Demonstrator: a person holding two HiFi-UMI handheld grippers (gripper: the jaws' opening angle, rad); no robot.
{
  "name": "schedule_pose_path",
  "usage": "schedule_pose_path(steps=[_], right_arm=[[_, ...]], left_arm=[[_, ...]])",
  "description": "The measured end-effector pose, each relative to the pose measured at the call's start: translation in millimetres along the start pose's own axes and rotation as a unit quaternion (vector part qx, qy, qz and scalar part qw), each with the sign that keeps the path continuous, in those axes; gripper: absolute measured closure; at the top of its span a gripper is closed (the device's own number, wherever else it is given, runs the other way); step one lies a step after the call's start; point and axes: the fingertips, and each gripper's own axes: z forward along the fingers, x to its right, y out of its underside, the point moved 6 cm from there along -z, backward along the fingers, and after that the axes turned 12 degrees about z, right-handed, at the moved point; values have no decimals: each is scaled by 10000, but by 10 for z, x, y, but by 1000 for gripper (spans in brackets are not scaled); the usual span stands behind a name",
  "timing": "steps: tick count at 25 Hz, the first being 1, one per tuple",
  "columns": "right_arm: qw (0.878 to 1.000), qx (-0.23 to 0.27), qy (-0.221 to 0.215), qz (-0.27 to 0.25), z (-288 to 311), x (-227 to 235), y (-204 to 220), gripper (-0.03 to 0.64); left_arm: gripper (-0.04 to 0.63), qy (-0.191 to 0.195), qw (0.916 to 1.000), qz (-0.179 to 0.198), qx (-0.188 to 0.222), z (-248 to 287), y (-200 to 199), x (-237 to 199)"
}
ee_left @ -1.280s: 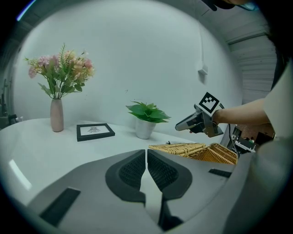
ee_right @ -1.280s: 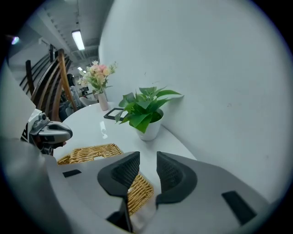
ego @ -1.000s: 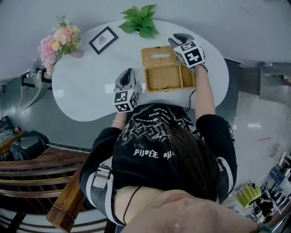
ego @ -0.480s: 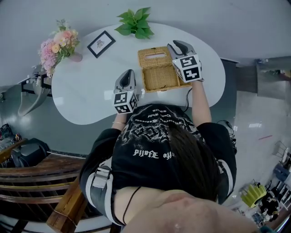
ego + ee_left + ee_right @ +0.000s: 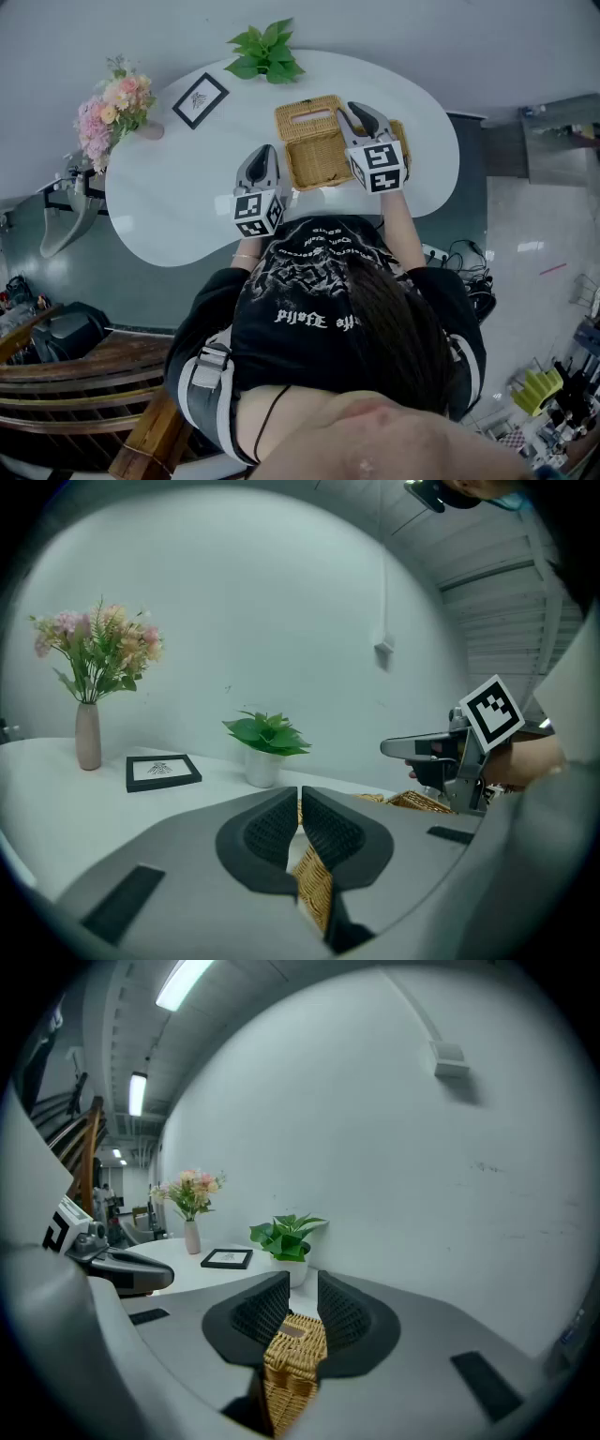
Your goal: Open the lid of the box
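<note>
A white table point(image 5: 178, 197) is standing by a pale wall. A potted plant point(image 5: 265, 52) is sitting at its far edge, a vase of pink flowers point(image 5: 111, 108) is standing at its left end, and a framed picture point(image 5: 199, 100) is resting between them. Cables point(image 5: 464, 258) are lying on the floor.

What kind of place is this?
Probably a staged indoor room, perhaps a showroom or office corner: a white rounded table holds a flower vase, a framed picture, a potted plant and a wicker box, against a bare wall.
</note>
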Motion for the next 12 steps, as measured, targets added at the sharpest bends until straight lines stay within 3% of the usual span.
schedule_pose_path(steps=[12], right_arm=[[9982, 315, 278, 433, -277, -213, 341, 538]], left_arm=[[564, 93, 9999, -21, 117, -85, 19, 111]])
